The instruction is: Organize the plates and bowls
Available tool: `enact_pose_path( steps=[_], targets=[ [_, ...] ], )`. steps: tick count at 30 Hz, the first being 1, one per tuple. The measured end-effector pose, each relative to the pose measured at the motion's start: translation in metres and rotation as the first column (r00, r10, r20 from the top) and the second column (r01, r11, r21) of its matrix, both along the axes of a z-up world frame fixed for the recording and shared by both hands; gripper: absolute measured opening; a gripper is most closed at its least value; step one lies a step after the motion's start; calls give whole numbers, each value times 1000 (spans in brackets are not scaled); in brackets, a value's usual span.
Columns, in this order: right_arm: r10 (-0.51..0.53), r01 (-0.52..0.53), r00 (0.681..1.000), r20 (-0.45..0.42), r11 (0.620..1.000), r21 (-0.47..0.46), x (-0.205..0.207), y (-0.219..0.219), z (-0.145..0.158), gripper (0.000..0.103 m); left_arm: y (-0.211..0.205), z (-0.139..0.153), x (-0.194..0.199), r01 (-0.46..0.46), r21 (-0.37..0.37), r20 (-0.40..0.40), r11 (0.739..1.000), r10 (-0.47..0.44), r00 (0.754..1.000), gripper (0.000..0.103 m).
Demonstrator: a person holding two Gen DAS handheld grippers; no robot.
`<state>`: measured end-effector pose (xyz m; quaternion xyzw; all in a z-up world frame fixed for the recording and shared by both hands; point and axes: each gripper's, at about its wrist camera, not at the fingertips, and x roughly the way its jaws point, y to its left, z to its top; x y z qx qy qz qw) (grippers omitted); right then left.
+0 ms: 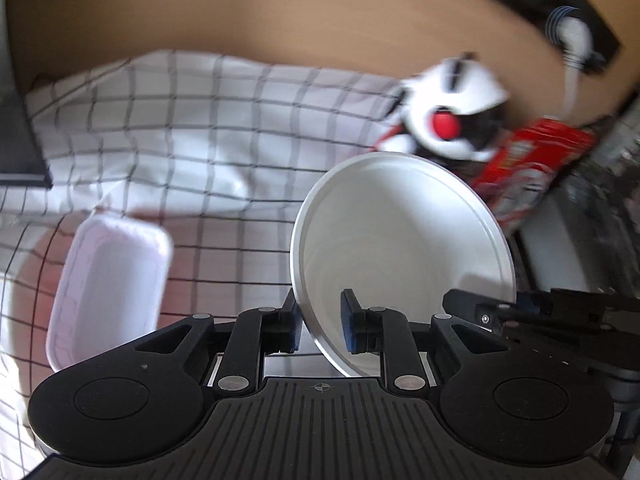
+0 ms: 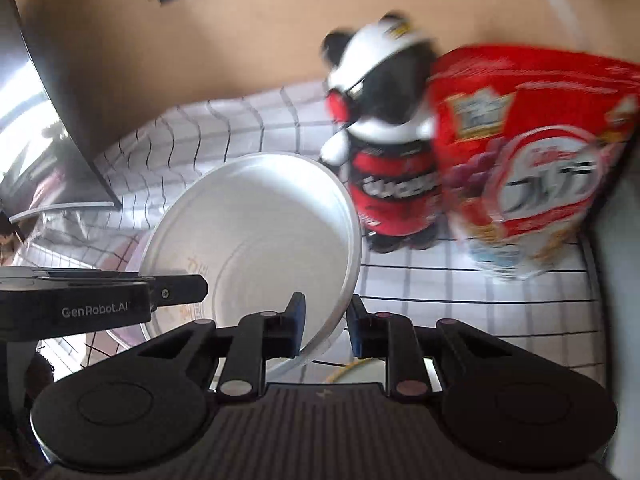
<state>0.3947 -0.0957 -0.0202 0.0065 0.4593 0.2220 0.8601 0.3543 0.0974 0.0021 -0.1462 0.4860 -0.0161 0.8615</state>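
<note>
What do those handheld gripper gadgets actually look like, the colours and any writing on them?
Both are matt black plastic. The left gripper and right gripper each have a ribbed centre plate, two round discs at the sides, silver pivot pins on jointed links, and blue pads on the fingers. The left one's side reads "GenRobot.AI" in white.

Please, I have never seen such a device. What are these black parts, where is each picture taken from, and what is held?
There is no robot: a person holds a two-finger gripper in each hand, each with a camera looking along its fingers. One picture looks along the left gripper, the other along the right gripper. Both have the rim of one tilted white bowl between their fingers. The right is shut on it; the left's grip is unclear. On the checked cloth are a pale container, a plush toy and a red bag.
</note>
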Motion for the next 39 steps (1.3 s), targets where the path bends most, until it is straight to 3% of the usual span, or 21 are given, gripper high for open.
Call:
enact_pose_path(
  steps=[4,11,15,18,21,29,36,39],
  targets=[
    [-43,43,998,40,999,-2,-22,-38,18,22,-34,18,-5,84,-18,20,996,-83,996,22],
    [-114,116,990,82,993,-14,-53,-90,28,22,-83,22,-15,214,-26,20,976,-214,977,22],
    [-142,143,988,67,990,-10,-60,-101,16,23,-99,12,-20,252,-19,7,967,-252,968,22],
    [-140,141,989,35,990,-28,-60,-104,-11,26,-107,-13,-19,287,-5,-32,958,-287,957,22],
    [-140,140,990,-5,988,-70,-60,-102,-38,29,-105,-41,-16,281,-25,-135,959,-282,950,24],
    [-167,166,986,-11,985,-54,-57,-108,-47,48,-97,-36,-19,271,-1,-109,963,-269,957,24],
    [-197,195,979,-51,980,-41,-41,-112,-61,50,-95,-44,-14,254,62,-111,965,-246,963,24],
    [-231,227,970,-71,972,-54,-31,-116,-71,50,-92,-55,-8,238,87,-131,967,-226,965,33]
  ],
)
